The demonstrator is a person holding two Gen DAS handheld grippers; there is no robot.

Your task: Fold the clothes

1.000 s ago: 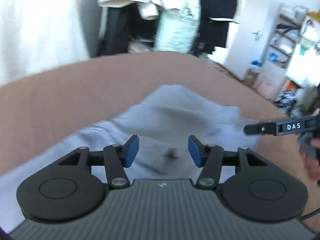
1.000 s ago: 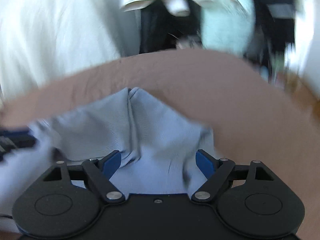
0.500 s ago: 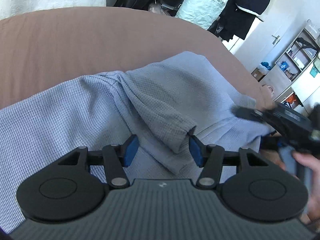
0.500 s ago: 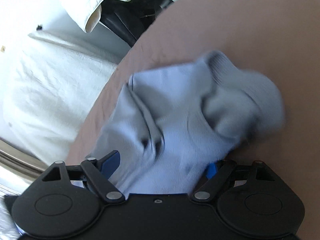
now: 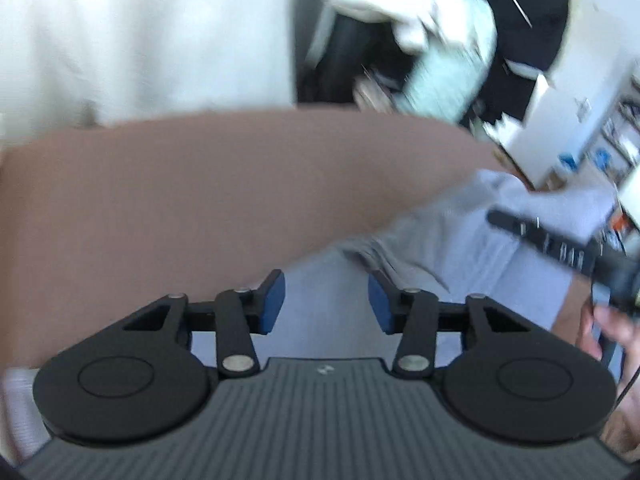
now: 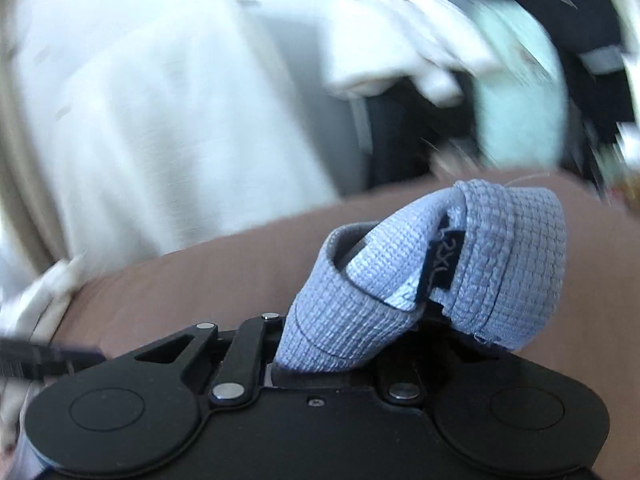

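Right gripper closing on bunched blue garment.

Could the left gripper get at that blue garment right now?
Probably yes. The left gripper has its jaws closing with the light blue garment lying right under and between them on the brown surface, nothing in between. The right gripper already pinches another part.

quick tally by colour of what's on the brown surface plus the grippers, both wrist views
Light blue: 1, the knit garment, bunched between the closing jaws of the right gripper
Brown: 1, the bed cover
Black with blue pads: 2, the left gripper, jaws closing with garment between them but pads not touching it, and the right gripper
Total: 4
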